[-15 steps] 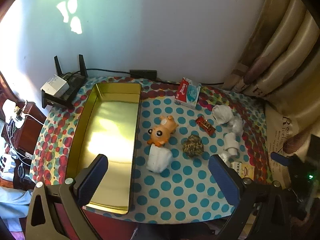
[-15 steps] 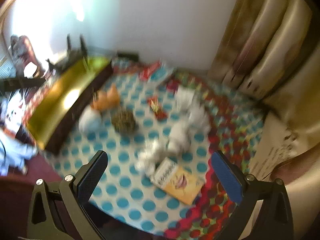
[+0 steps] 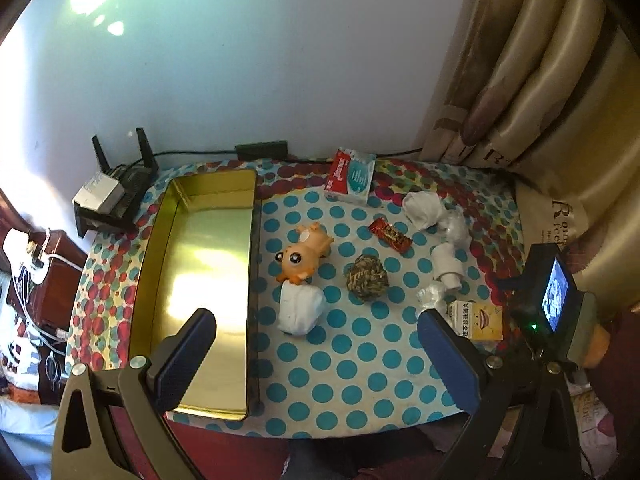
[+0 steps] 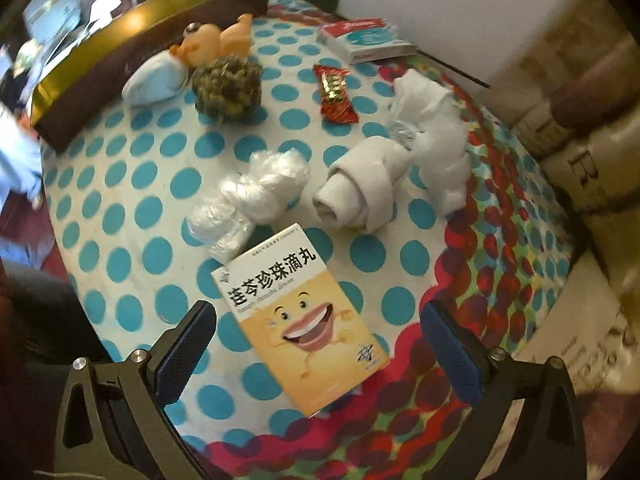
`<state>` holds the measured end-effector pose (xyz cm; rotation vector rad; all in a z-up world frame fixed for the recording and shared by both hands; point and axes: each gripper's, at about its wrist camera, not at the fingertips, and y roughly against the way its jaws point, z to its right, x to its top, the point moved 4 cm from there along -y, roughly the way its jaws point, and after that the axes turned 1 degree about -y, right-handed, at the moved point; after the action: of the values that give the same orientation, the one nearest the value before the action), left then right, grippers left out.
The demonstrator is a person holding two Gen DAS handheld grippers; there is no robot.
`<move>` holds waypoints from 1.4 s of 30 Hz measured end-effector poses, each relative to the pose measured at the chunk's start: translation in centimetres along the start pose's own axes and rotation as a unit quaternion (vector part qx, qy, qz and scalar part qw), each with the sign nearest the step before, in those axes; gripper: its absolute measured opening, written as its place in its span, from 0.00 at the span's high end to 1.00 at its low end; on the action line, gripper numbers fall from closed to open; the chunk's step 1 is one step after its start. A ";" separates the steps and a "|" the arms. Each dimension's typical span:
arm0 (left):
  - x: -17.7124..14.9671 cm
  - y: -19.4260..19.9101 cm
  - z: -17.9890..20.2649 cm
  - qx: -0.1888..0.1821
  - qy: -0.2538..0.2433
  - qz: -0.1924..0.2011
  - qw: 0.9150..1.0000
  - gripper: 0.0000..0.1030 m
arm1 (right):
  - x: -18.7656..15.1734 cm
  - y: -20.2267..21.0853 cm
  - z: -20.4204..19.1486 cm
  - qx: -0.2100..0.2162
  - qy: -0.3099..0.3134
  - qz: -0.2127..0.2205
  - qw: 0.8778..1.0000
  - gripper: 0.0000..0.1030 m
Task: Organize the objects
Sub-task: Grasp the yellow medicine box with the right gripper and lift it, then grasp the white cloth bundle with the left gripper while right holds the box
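On the dotted tablecloth [image 3: 352,360], everything that needs sorting lies loose, so the job looks barely begun: the gold tray [image 3: 208,280] along the left side holds nothing at all. Just beside its right wall sit an orange toy animal [image 3: 303,254] and a white bundle [image 3: 300,308], which touch each other, with a woven rope ball [image 3: 367,277] near them. Farther right are a red candy wrapper [image 3: 389,234], a red and teal box [image 3: 351,176] near the wall, 1 rolled white cloth [image 4: 360,192], a crumpled white cloth [image 4: 432,128] and a wad of clear plastic [image 4: 252,196]. The yellow medicine box [image 4: 300,332], with its cartoon face up, lies near the front edge of the table. The right gripper [image 4: 320,354] hangs tilted down over it with both jaws spread wide, 1 on each side of the box and neither pad touching it, so I judge this box the likely first pick. The left gripper [image 3: 316,356] is likewise wide apart and empty, hovering above the near end of the tray and the bare cloth beside it. All 9 items remain to be moved.
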<state>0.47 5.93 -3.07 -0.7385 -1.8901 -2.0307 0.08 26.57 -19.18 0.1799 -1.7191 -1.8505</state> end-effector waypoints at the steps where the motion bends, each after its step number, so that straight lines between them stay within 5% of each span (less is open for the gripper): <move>1: -0.1 -0.2 -0.1 0.003 0.005 -0.004 1.000 0.00 | 0.0 -0.2 0.1 0.002 0.006 -0.002 1.000 0.02; 15: -0.9 -1.2 -1.2 0.028 0.070 -0.023 0.997 0.00 | 0.3 -1.5 -1.2 0.028 0.072 -0.008 0.997 0.16; 19: -1.1 -1.8 -1.3 0.026 0.084 -0.031 0.996 0.00 | 0.5 -1.3 -1.2 0.061 0.064 -0.007 0.996 0.42; 26: -1.5 -3.0 -1.0 0.026 0.080 -0.036 0.996 0.00 | 0.7 -0.7 -0.8 0.105 0.036 0.014 0.994 0.52; 31: -1.7 -4.7 -0.4 -0.034 0.063 -0.034 0.997 0.00 | 0.4 1.2 -1.0 0.111 -0.001 0.054 0.992 0.52; 36: -2.2 -6.3 0.2 -0.143 0.057 -0.029 0.988 0.00 | 0.2 3.2 -0.9 0.119 -0.039 0.085 0.989 0.52; 42: -2.4 -7.3 0.5 -0.197 0.052 -0.044 0.978 0.00 | -0.2 4.6 -1.2 0.130 -0.069 0.108 0.983 0.52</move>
<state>-1.26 6.92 -10.55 -0.6286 -1.5048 -2.4851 2.37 25.70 -15.08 -0.0314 -1.9884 -1.5096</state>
